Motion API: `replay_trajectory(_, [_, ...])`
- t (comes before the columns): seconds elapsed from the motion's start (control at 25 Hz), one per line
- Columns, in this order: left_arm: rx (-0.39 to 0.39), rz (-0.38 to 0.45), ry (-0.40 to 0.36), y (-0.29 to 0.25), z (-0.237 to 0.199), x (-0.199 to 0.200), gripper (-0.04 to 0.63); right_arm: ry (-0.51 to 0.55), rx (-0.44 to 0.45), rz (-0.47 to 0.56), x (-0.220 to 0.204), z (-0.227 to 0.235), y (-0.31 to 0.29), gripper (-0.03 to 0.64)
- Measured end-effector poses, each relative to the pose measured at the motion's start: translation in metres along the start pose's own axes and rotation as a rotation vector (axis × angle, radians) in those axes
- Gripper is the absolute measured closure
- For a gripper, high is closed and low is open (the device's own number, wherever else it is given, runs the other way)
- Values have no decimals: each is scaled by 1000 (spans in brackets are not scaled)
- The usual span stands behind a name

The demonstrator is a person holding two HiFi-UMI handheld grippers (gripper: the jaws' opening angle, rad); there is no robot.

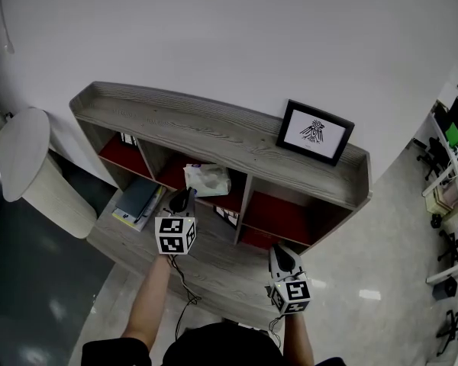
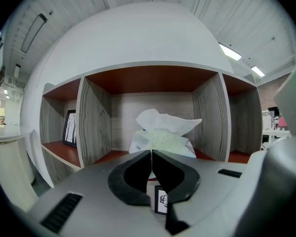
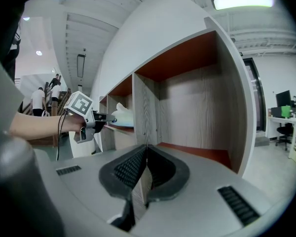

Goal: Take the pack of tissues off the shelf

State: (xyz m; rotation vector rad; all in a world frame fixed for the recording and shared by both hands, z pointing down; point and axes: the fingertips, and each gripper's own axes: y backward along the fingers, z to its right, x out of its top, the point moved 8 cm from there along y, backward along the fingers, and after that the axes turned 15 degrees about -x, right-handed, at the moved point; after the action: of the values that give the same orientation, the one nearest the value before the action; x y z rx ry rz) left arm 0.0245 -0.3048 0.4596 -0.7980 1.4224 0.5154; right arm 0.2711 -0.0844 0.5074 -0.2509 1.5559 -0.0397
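The soft white pack of tissues [image 1: 206, 180] is seen lying in the middle red-floored compartment of the grey wood-grain shelf unit [image 1: 214, 128]. The left gripper [image 2: 151, 152] is pressed shut right at its front edge. The right gripper [image 3: 147, 146] is held closed and empty, off to the right.

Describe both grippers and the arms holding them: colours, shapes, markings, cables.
The left gripper and right gripper are alike: grey bodies, black curved jaw pads, each carrying a white cube with black square markers. A thin black cable trails from the left one. Forearms are bare; short sleeves are black.
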Motion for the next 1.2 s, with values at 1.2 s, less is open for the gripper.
replay_trajectory(1.2, [118, 105, 28, 131, -11, 0, 583, 12, 213, 8, 0, -87, -11, 588])
